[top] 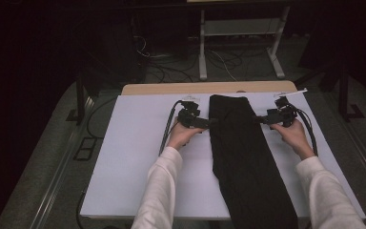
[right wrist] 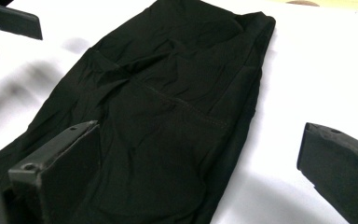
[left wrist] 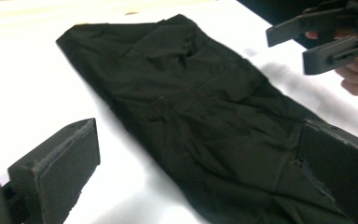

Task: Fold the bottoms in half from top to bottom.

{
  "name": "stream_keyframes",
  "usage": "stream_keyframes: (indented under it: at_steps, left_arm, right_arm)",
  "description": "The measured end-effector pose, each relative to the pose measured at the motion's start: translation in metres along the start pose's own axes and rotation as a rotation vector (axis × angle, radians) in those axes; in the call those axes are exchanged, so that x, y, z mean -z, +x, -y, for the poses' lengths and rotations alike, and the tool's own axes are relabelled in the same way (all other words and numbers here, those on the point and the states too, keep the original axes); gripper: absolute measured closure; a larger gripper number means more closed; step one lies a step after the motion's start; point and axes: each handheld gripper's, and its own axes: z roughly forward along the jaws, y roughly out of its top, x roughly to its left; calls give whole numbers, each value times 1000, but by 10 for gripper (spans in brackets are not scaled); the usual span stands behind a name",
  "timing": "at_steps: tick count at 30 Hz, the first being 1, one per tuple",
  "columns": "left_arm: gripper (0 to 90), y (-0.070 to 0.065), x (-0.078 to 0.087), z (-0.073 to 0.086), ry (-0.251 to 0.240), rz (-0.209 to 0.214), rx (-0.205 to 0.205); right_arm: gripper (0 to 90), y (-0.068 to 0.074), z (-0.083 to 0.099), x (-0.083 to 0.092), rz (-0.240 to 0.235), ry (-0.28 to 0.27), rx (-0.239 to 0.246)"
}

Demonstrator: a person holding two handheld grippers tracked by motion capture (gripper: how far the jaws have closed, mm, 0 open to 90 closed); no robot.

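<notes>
Black trousers (top: 240,152), folded lengthwise into one long strip, laid on the white table (top: 133,157) right of its middle; waistband end near the far edge, leg end running to and over the near edge close to the near right corner. Cloth flat, lightly creased, with a stitched seam and a pocket line visible in the right gripper view (right wrist: 177,107) and a pocket fold in the left gripper view (left wrist: 186,102).

Left gripper (top: 210,122) held at the left long edge of the trousers, near the waistband end, jaw tips at the edge of the fabric. Jaws spread wide in its own view (left wrist: 196,172), one over bare table beside the cloth, the other over the cloth itself; nothing pinched between them.

Right gripper (top: 257,119) held at the right long edge of the trousers, directly opposite the left one. Jaws likewise spread wide in its own view (right wrist: 193,172), one above the fabric, the other above bare table; nothing pinched. Same gripper seen across the cloth from the left gripper view (left wrist: 317,42), jaws parted.

Each gripper carried by a hand in a white sleeve (top: 159,191), cables trailing toward the far edge. Strip of bare wooden tabletop (top: 171,88) exposed along the far edge beyond the white cover.
</notes>
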Motion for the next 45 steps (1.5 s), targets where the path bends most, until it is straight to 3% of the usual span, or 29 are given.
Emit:
stream_keyframes:
  at_steps: [6,13,17,24,27,34,37,39,42,43,45]
  left_arm:
    - [36,5,-5,4,16,0,36]
    - [123,10,-9,6,19,-7,71]
    - [181,9,-12,8,38,-4,57]
    - [239,10,-19,11,40,13,78]
    - [313,10,-22,13,43,9,80]
    - [464,7,-29,14,83,-25,83]
    - [539,5,-31,13,85,-40,106]
    - [600,3,-33,12,95,-57,100]
    - [717,2,-35,11,107,-85,101]
    - [780,2,-35,10,114,-90,100]
    - [807,2,-36,9,120,-99,100]
  right_arm:
    - [5,-2,0,-4,11,31,-6]
    - [88,-2,-3,-13,-15,54,-21]
    - [112,-3,1,-24,-7,80,-31]
    - [160,-6,3,-27,-14,79,-56]
    - [193,-7,3,-27,-4,79,-58]
    - [328,-8,4,-27,18,65,-64]
    - [394,-8,4,-28,11,54,-93]
    - [470,-7,5,-30,11,41,-127]
    - [611,-2,4,-31,73,45,-111]
    - [695,0,5,-32,92,44,-122]
    - [733,2,5,-33,102,43,-124]
